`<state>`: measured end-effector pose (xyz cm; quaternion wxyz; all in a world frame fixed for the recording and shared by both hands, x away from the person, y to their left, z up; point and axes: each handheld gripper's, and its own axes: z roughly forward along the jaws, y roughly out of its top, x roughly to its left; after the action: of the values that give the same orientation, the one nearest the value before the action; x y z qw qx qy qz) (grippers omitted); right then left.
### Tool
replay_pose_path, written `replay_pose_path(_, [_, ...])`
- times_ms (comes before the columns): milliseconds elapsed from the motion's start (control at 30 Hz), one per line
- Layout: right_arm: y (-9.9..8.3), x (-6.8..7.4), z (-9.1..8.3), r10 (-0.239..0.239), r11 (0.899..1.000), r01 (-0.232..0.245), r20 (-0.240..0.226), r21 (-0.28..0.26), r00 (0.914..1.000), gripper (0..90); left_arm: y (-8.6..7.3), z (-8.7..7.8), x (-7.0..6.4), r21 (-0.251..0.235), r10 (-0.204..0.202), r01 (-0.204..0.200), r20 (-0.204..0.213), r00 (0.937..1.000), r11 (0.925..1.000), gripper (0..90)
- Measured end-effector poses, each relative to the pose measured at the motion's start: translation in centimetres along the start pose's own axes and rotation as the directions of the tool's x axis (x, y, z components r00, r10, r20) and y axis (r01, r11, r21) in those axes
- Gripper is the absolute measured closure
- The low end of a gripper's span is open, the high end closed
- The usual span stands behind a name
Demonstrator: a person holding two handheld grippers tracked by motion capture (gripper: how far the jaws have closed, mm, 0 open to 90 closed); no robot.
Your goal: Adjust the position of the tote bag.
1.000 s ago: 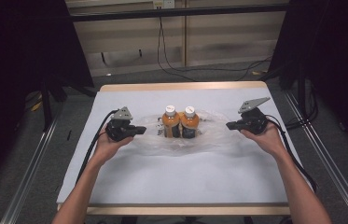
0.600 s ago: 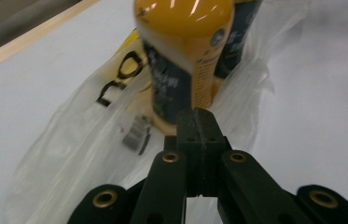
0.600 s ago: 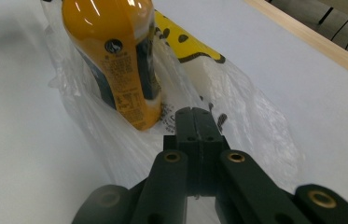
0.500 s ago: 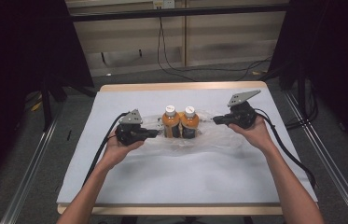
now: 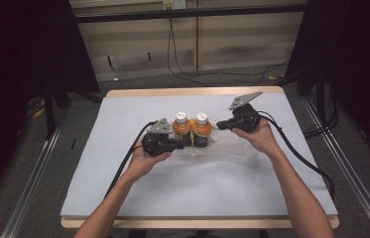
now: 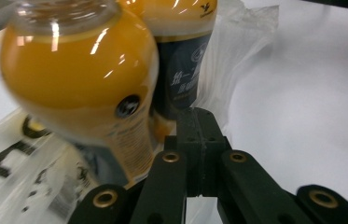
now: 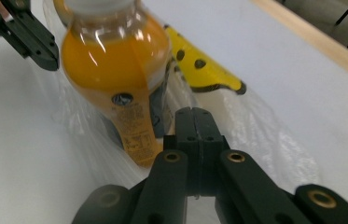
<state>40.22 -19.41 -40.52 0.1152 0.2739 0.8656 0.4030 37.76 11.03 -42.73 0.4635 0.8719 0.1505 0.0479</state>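
Both tools have closed in on the two bottles over the last second. The left tool (image 5: 176, 144), which a moment ago sat well toward the left edge of the table (image 5: 123, 188), has slid inward until its tip is right against the left bottle (image 5: 181, 130). The right tool (image 5: 222, 124) has likewise come in from the right edge and now sits just beside the right bottle (image 5: 201, 131).

The bottles have not moved: they stand upright, touching each other, a little behind the middle of the table, on a clear plastic bag (image 5: 232, 148) that spreads out around them.

In each gripper view the jaws are pressed together with nothing between them. The left tool's tip (image 6: 198, 122) lies low by the bottles' bases, against the bag (image 6: 27, 172); the right tool's tip (image 7: 194, 122) rests over the bag's crinkled film (image 7: 265, 140) beside the bottle (image 7: 115, 70).

My reading is that the approach is done and the work on the bag starts here. Each tool will likely have to part its jaws before it can pinch an edge of the film, and the bottles could tip if the film is tugged sideways.
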Motion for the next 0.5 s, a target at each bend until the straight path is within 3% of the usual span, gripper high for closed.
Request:
replay_pose_path(167, [-0.6,-0.6,2.2,0.018,0.998,-0.017,-0.014,0.053,0.9997,90.0,0.0,1.5,-0.4,0.036,0.008,-0.009,0.012,0.9999,0.9993,90.0])
replay_pose_path(267, [-0.6,-0.7,3.0,0.021,0.998,-0.019,-0.026,0.055,0.9994,90.0,-0.2,2.5,-0.3,0.048,0.004,-0.005,0.011,0.9999,0.9988,90.0])
replay_pose_path(367, [-0.7,-0.5,3.5,0.012,0.998,-0.010,-0.033,0.069,0.9994,90.0,-0.1,3.0,-0.4,0.054,0.031,-0.031,0.008,0.9995,0.9980,90.0])
replay_pose_path(433, [-0.9,-0.4,4.0,0.010,0.997,-0.007,-0.040,0.079,0.9991,90.0,0.0,3.1,-0.4,0.073,0.031,-0.030,-0.013,0.9994,0.9969,90.0])
replay_pose_path(467, [-0.9,-0.3,4.2,0.010,0.996,-0.006,-0.046,0.087,0.9989,90.0,-0.1,3.3,-0.2,0.073,0.012,-0.012,-0.009,0.9999,0.9973,90.0])
replay_pose_path(500, [-1.1,-0.2,4.7,0.007,0.995,-0.002,-0.045,0.102,0.9990,90.0,-0.4,3.5,0.1,0.083,-0.007,0.009,-0.031,0.9995,0.9965,90.0])
